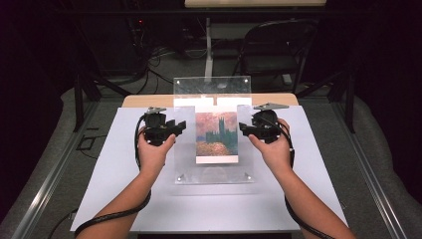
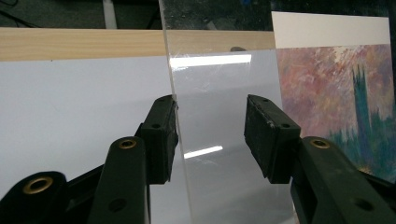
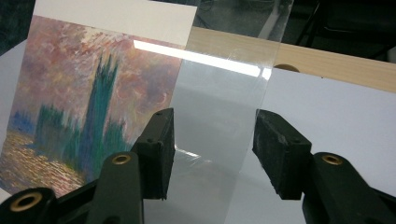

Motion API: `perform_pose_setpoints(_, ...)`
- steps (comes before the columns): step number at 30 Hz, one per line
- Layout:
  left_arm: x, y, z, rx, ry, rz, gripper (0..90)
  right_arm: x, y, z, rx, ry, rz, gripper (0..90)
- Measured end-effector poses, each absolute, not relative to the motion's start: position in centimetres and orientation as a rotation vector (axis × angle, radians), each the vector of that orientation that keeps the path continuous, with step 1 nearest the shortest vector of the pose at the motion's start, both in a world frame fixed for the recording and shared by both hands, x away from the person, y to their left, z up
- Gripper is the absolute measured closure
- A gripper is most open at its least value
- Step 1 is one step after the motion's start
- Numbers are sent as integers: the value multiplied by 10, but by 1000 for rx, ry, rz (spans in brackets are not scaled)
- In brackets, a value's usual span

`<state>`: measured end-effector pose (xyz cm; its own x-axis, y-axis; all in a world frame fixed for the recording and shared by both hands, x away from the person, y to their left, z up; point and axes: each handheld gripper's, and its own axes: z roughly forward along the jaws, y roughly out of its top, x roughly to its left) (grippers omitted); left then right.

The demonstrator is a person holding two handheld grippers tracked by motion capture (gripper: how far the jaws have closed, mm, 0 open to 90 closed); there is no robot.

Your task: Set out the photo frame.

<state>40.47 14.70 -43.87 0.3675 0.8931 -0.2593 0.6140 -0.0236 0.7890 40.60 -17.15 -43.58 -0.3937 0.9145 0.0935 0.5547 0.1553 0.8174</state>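
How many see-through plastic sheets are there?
2. One clear sheet lies on the white paper under the painting print, between the two hand-held grippers. The other clear sheet stands upright at the table's far edge. None seems hidden.

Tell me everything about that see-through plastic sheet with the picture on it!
The clear acrylic sheet is a thin, glossy rectangle with small fasteners at its near corners. It lies on white paper, a painting print at its middle. Each side edge sits between the open jaws of a hand-held gripper, left and right.

Clear glossy acrylic sheet (image 1: 214, 144), matt paper print (image 1: 217, 137) — pale wood table (image 1: 149, 101), matt white sheet (image 1: 124, 164)
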Motion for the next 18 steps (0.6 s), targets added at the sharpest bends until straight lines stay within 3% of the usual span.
perform_pose_setpoints(18, 377, 150, -433, 1698, 1289, 433, 591, 377, -171, -429, 1314, 1977, 1129, 525)
